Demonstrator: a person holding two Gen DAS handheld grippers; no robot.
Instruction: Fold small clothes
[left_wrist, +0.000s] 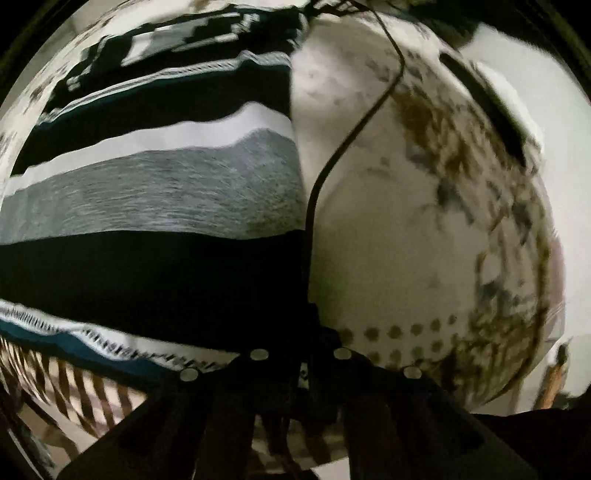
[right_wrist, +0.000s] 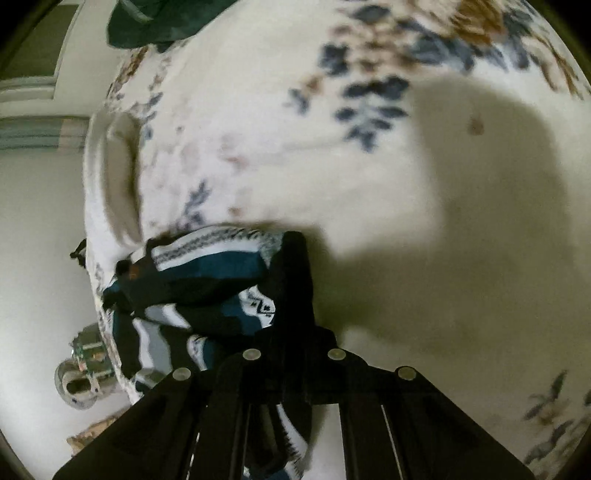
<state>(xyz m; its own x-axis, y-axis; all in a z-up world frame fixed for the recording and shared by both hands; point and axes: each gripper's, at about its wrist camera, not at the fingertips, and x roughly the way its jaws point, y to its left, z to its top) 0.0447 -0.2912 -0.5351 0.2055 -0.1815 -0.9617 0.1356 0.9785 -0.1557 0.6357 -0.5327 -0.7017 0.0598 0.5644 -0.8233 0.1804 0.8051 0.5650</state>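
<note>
A small striped garment (left_wrist: 155, 192) in black, white, grey and teal fills the left half of the left wrist view, lying on a white floral bedspread (left_wrist: 406, 229). My left gripper (left_wrist: 306, 295) is shut on the garment's right edge. In the right wrist view the same garment (right_wrist: 207, 280) hangs bunched to the left of my right gripper (right_wrist: 291, 258), which is shut on its fabric above the bedspread (right_wrist: 406, 206). The frames are blurred by motion.
A thin black cable (left_wrist: 354, 129) runs across the bedspread. A dark green cloth (right_wrist: 159, 22) lies at the bed's far end. A pale floor (right_wrist: 40, 229) and a small metal object (right_wrist: 83, 373) lie beyond the bed's left edge.
</note>
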